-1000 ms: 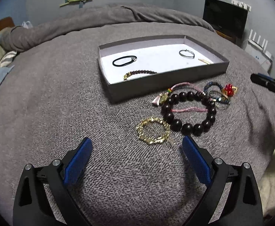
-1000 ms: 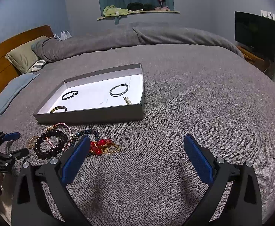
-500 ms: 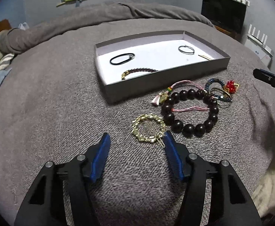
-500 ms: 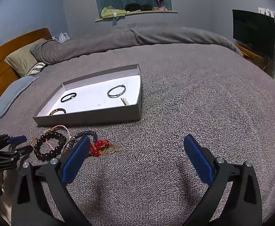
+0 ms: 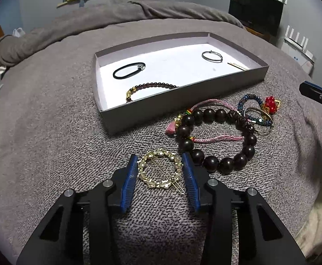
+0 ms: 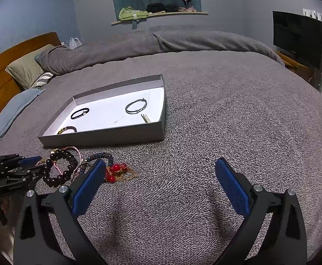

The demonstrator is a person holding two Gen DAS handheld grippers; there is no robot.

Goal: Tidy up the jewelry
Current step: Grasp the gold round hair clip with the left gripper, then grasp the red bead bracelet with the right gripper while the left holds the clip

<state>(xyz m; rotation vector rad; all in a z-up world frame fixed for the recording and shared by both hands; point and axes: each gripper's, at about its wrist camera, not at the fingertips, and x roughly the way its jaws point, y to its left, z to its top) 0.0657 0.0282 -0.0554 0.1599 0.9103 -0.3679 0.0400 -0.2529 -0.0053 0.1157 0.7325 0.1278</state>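
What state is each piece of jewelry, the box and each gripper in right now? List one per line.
Left gripper: straddling the gold hair clip, pads at its sides.
Gold hair clip: flat on the bedspread.
Right gripper: open, empty.
Grey box: open, lidless.
Black bangle: in box.
Silver bangle: in box.
Garnet bead bracelet: in box.
Large wooden bead bracelet: outside box.

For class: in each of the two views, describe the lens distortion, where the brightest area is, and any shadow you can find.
Left wrist view: fisheye bends the tray walls into curves, with black corners; the tray's white floor is brightest; the left tongs shadow the blanket beneath them, around the gold hair clip. Right wrist view: same bulging, the headboard curved; the tray floor is palest again; soft shadows under the right tongs.
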